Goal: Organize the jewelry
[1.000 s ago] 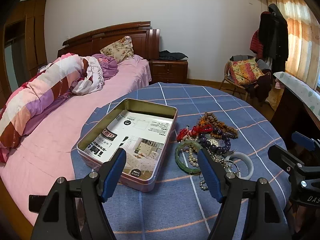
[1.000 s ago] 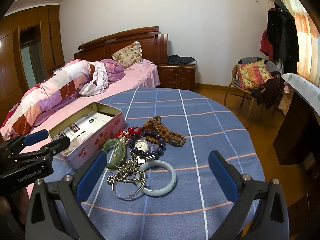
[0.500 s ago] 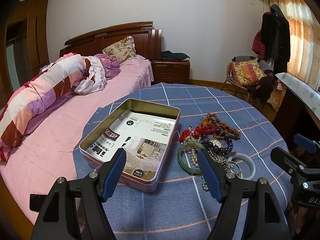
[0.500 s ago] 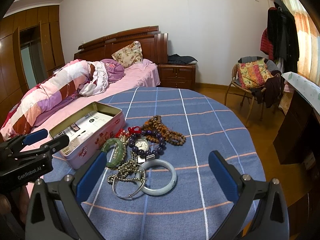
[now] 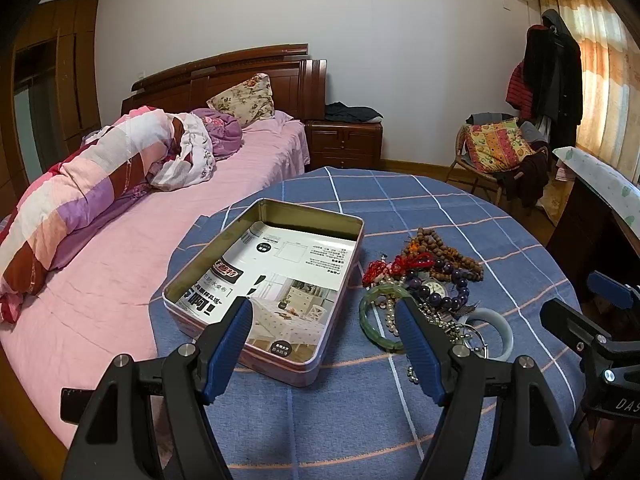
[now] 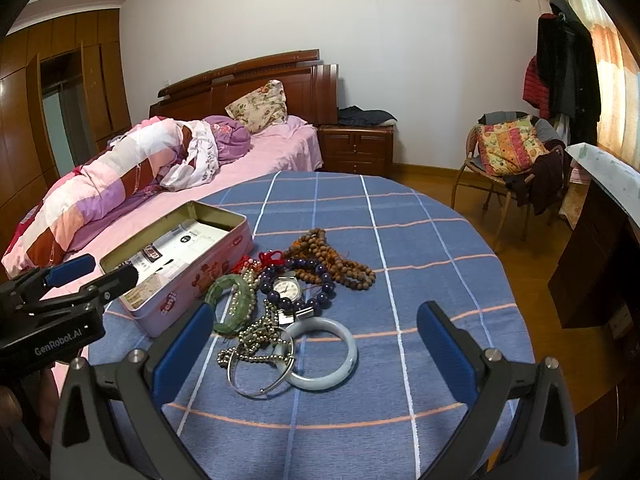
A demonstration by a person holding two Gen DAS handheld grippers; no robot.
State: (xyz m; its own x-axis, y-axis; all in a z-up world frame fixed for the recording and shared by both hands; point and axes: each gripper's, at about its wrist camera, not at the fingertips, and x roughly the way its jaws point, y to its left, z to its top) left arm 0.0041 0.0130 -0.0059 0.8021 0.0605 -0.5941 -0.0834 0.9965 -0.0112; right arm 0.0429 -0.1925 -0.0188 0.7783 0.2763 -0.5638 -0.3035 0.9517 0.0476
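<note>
An open pink tin [image 5: 280, 368] [image 6: 188, 292] lined with a printed leaflet sits on the round table. Right of it lies a jewelry pile: a green bangle [image 5: 370, 322] [image 6: 224, 286], a pale jade bangle [image 6: 326, 376] [image 5: 506, 330], a thin silver bangle [image 6: 256, 390], a pearl chain [image 6: 256, 334], purple beads around a watch [image 6: 288, 288], brown wooden beads [image 6: 344, 266] [image 5: 444, 246], and red cord [image 5: 400, 264]. My left gripper [image 5: 324, 312] hovers open over the tin's near right edge. My right gripper [image 6: 316, 314] is open, above the pile's near side. Neither holds anything.
The table carries a blue checked cloth [image 6: 420, 240]. A bed with pink sheets [image 5: 120, 264] touches the table's left side. A wooden nightstand [image 5: 344, 144] stands behind, a chair with a cushion [image 6: 508, 156] and a dark desk [image 6: 600, 248] at the right.
The left wrist view has drifted slightly, so the tin and pile sit a little further right and up. The right gripper has barely moved. Both stay open.
</note>
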